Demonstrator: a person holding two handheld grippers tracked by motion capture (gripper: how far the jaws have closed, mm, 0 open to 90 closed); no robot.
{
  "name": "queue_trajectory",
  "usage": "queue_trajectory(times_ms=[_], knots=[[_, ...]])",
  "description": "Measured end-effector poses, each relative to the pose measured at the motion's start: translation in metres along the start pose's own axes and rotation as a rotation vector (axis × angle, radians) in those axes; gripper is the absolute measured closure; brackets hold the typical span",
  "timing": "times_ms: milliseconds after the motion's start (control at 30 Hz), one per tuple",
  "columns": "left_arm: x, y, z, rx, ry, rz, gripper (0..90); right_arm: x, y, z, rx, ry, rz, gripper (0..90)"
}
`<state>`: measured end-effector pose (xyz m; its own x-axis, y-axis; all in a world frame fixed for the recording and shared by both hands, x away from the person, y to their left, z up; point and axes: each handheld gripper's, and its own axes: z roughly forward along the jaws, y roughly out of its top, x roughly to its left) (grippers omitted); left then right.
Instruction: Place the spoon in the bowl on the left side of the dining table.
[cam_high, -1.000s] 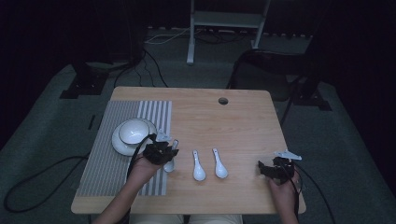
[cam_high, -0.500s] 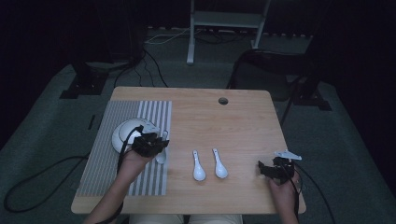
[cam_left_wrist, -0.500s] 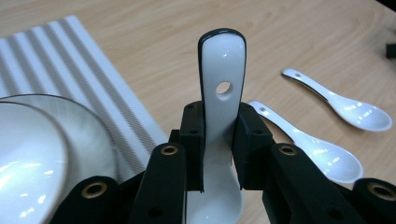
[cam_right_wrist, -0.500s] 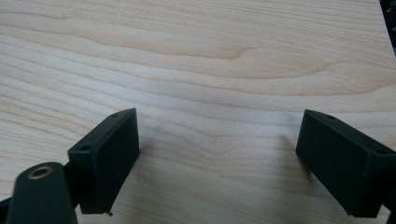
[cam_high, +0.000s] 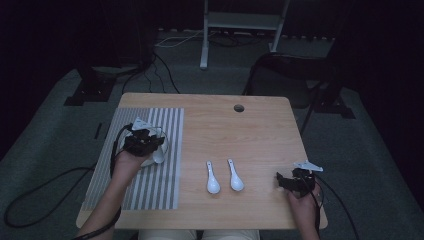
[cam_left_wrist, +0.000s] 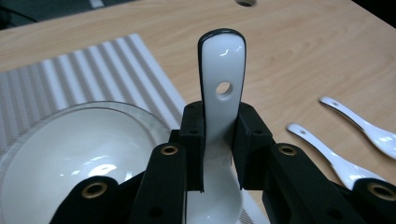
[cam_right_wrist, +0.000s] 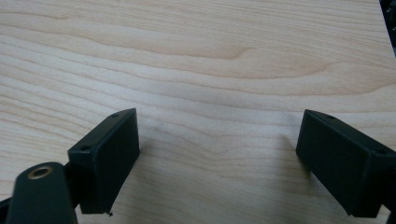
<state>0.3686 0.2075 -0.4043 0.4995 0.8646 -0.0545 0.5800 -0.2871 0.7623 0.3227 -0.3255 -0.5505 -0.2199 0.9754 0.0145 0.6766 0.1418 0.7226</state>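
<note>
While the left gripper (cam_left_wrist: 219, 154) pinches a white ceramic spoon (cam_left_wrist: 220, 112) by its handle at centre frame, its scoop low beside the white bowl (cam_left_wrist: 79, 154) at lower left, it should tip the scoop gently over the rim before letting go. The right gripper (cam_right_wrist: 217, 158) rests with jaws spread over bare counter (cam_right_wrist: 196, 56).

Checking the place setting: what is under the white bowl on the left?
The grey striped placemat lies under the white glossy bowl. Its part beneath the bowl is covered, as is the wooden table below.
</note>
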Motion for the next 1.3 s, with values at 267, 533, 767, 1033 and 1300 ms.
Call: queue_trajectory(times_ms=[267,533,767,1033,1300], knots=[[0.022,0.011,-0.001,-0.013,0.054,-0.045,75.7,0.000,0.000,0.000,0.000,0.000,-0.003,12.7],[0.042,0.007,0.015,0.000,0.111,-0.098,75.7,0.000,0.000,0.000,0.000,0.000,-0.002,12.6],[0.050,-0.003,0.030,0.022,0.150,-0.124,75.7,0.000,0.000,0.000,0.000,0.000,-0.002,12.6],[0.056,-0.013,0.041,0.041,0.154,-0.155,75.7,0.000,0.000,0.000,0.000,0.000,-0.002,12.7],[0.061,-0.013,0.049,0.051,0.171,-0.173,75.7,0.000,0.000,0.000,0.000,0.000,-0.002,12.7]])
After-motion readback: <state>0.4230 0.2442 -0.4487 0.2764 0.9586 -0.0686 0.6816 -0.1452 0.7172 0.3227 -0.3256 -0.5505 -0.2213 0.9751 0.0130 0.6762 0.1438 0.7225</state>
